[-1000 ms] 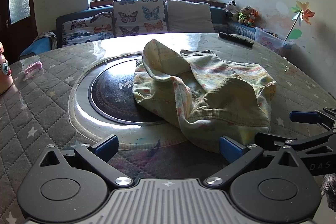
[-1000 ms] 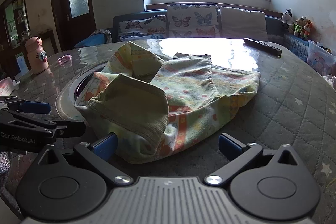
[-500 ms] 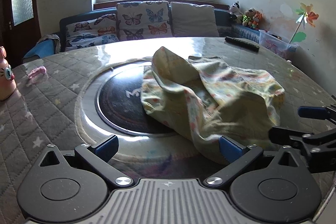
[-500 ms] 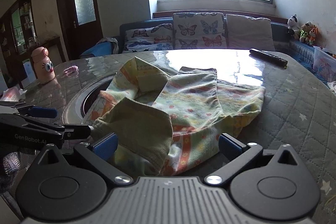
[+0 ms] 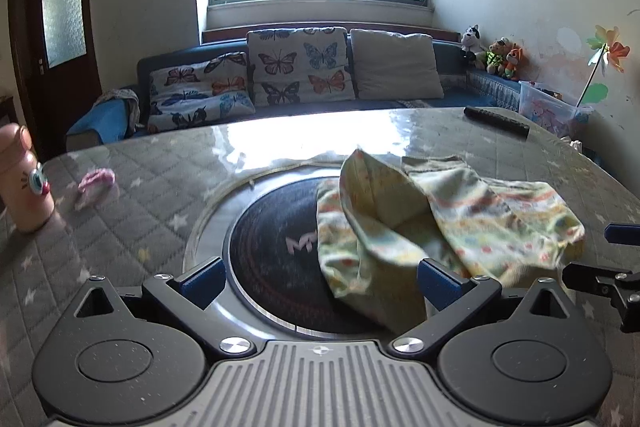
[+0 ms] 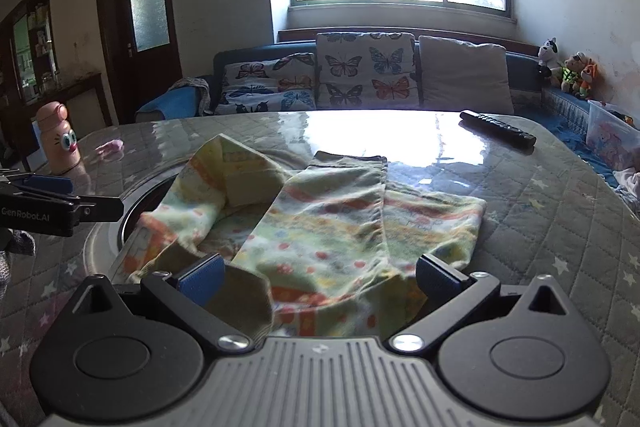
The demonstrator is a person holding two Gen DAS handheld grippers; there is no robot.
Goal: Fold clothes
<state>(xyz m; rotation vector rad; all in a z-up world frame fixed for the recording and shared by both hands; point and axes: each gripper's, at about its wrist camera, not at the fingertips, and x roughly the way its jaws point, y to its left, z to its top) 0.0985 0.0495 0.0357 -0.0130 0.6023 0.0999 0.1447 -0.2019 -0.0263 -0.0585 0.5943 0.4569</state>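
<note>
Crumpled yellow patterned garment (image 6: 320,223) heaped on the quilted surface (image 6: 540,227), partly over the dark round inset (image 5: 276,247) at the centre. Left gripper (image 5: 320,277) spread wide, empty, low over the inset, its right finger (image 5: 438,281) just at the garment's near-left edge. Right gripper (image 6: 318,277) also wide, holding nothing, cloth lying between and under its fingers at the near hem. Black remote (image 6: 498,134) far right on the surface. Pink bottle with cartoon eyes (image 6: 60,139) far left, small pink item (image 6: 112,147) beside it.
</note>
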